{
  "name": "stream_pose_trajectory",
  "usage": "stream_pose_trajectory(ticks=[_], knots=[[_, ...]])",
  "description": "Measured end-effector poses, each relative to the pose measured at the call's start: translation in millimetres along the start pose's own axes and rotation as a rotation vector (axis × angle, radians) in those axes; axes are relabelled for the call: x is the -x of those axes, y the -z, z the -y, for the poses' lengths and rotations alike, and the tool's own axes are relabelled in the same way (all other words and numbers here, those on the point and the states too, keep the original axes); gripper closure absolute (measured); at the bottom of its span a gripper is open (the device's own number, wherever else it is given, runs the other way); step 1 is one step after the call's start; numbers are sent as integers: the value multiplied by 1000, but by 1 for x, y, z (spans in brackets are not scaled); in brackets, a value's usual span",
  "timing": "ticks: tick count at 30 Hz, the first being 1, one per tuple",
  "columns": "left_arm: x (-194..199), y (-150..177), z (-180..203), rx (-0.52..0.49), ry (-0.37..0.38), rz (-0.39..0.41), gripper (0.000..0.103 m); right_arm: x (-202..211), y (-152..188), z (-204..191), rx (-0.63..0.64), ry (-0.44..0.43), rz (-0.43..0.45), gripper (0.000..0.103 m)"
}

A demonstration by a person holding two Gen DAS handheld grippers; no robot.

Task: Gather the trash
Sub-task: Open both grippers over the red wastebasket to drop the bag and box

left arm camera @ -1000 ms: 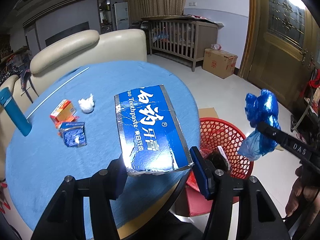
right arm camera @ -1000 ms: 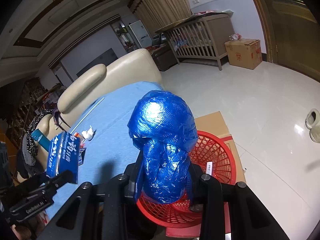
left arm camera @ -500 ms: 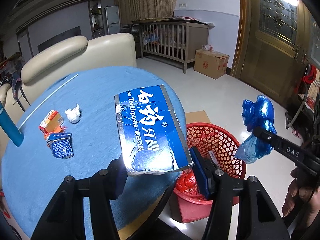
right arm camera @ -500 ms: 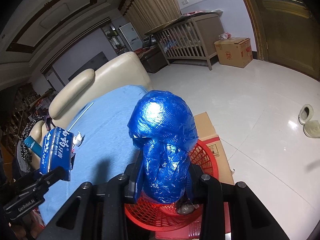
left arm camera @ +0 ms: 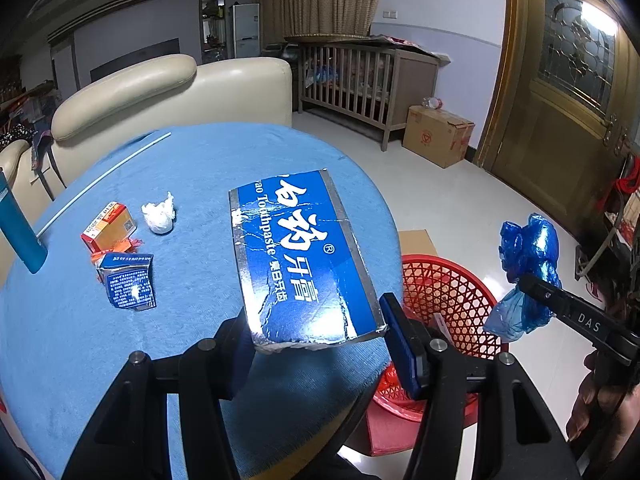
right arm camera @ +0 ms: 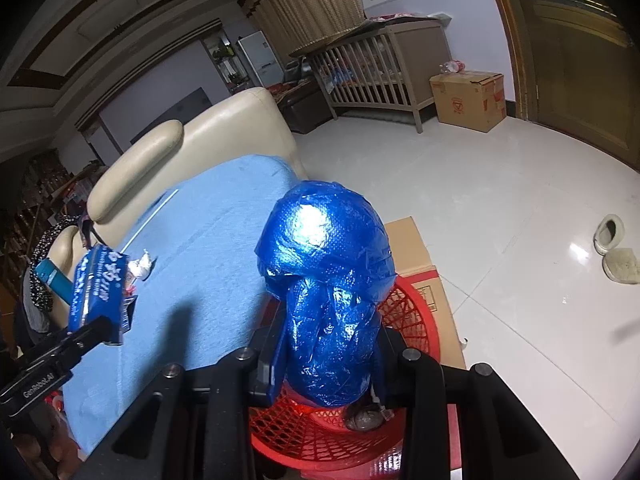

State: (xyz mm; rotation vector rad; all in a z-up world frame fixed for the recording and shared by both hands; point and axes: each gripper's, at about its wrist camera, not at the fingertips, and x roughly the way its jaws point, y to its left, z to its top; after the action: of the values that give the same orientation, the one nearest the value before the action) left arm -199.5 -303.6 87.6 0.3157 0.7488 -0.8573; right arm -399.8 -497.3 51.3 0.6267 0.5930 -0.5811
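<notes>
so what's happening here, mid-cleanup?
A person is clearing trash with a gripper in each hand. The left gripper is shut on a flattened blue toothpaste box, held above the edge of the blue table. The right gripper is shut on a crumpled blue plastic bag over the red mesh basket beside the table. An orange carton, a white tissue wad and a torn blue packet lie uncollected.

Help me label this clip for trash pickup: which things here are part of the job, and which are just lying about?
Job:
toothpaste box in left gripper
blue bag in right gripper
red basket
orange box, tissue wad, torn packet on table

Lying about:
teal bottle
white rod
sofa
crib
</notes>
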Motion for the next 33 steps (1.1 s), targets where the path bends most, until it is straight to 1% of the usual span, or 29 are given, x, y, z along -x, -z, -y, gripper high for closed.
stream_pose_trajectory(ticks=[3, 7, 9, 10, 12, 14, 15, 19, 23, 26, 28, 31, 32, 33], knots=[[-3, -1, 0, 2, 5, -2, 43, -5, -2, 0, 6, 9, -12, 67], [-6, -3, 5, -4, 19, -7, 43, -15, -1, -9, 35, 0, -37, 66], [-9, -2, 11, -19, 31, -14, 43, -27, 2, -12, 61, 5, -77, 66], [-9, -1, 14, -25, 34, -15, 43, -32, 3, -12, 70, 13, -96, 65], [-11, 1, 22, -46, 42, -21, 43, -52, 11, -11, 90, 42, -189, 63], [-15, 3, 28, -60, 54, -33, 43, -62, 20, -7, 82, 65, -240, 37], [-16, 4, 31, -68, 60, -37, 43, -61, 22, -4, 75, 69, -230, 35], [-25, 5, 41, -93, 92, -62, 43, -45, 19, 9, 29, 64, -178, 34], [-38, 5, 61, -138, 134, -97, 43, -23, 6, 30, -34, 70, -117, 34], [-49, 6, 78, -174, 161, -128, 43, -8, 2, 38, -67, 72, -74, 34], [-55, 7, 89, -201, 165, -148, 42, -3, -1, 40, -81, 73, -57, 34], [-67, 9, 105, -255, 164, -186, 38, 3, -4, 44, -101, 74, -43, 34], [-72, 10, 110, -274, 153, -205, 34, 1, -5, 44, -107, 74, -40, 34], [-75, 12, 112, -288, 143, -221, 32, 1, -6, 45, -111, 74, -38, 34]])
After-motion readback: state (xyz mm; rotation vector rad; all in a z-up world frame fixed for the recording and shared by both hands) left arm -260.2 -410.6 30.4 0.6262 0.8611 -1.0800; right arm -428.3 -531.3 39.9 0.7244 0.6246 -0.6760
